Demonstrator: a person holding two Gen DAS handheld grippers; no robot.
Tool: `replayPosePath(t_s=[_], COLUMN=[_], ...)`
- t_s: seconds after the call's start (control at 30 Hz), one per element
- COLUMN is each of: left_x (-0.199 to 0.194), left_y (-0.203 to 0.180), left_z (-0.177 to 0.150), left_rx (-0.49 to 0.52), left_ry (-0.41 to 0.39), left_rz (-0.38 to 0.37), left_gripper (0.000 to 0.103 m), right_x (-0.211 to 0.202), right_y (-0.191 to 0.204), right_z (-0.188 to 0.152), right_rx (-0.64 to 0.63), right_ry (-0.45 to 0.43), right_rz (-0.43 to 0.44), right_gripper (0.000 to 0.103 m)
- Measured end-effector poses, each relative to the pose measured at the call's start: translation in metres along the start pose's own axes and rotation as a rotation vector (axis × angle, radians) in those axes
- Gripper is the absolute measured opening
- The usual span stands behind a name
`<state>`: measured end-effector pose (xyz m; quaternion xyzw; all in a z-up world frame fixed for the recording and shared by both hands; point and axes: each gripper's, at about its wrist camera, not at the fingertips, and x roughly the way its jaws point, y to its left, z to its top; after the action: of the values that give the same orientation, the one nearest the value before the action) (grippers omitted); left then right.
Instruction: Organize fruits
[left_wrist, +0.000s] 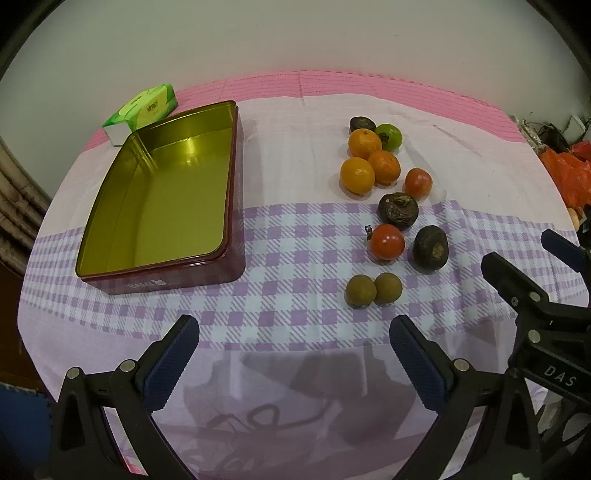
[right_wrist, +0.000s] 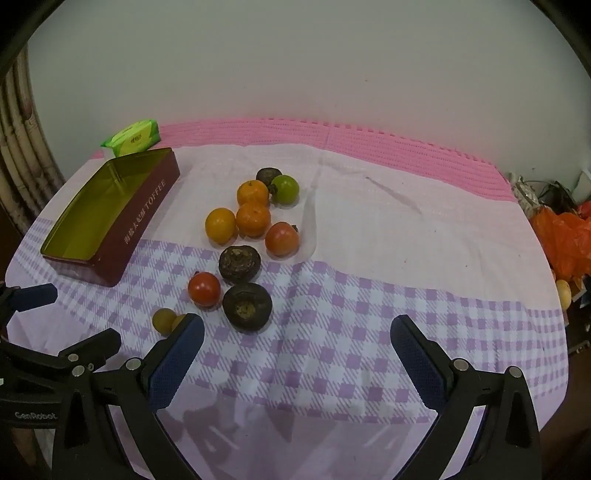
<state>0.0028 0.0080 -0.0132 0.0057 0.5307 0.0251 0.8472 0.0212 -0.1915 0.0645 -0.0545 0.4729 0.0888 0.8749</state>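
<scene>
Eleven loose fruits (left_wrist: 384, 206) clustered right of empty toffee tin (left_wrist: 166, 199), none inside. Left gripper (left_wrist: 295, 354) and right gripper (right_wrist: 295, 354) both spread wide, holding nothing. Likely hazards: round fruit rolling when nudged, soft tomato (left_wrist: 387, 242) bruising under squeeze.

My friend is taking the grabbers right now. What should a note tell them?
Left gripper: open, empty, above the cloth near the front edge.
Right gripper: open, empty, just short of the fruits.
Tin: on the left, lid off, nothing in it.
Fruits, all loose on the cloth to the tin's right: three oranges, two tomatoes, one green fruit, three dark fruits, two small brown ones.
Green pack: behind the tin.
Done: nothing yet.
Left: probably move every fruit into the tin; the small brown ones are nearest.
</scene>
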Motion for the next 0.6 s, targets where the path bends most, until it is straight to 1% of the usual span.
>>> replayPosePath(t_s=[0.6], left_x=[0.0023], left_y=[-0.0002], left_z=[-0.0035], left_rx=[-0.004], left_ry=[0.004], left_rz=[-0.003], left_gripper=[0.103], right_x=[0.0024], right_y=[-0.0020], right_z=[-0.0005], right_rx=[0.004], right_ry=[0.004], right_rz=[0.005], right_gripper=[0.100])
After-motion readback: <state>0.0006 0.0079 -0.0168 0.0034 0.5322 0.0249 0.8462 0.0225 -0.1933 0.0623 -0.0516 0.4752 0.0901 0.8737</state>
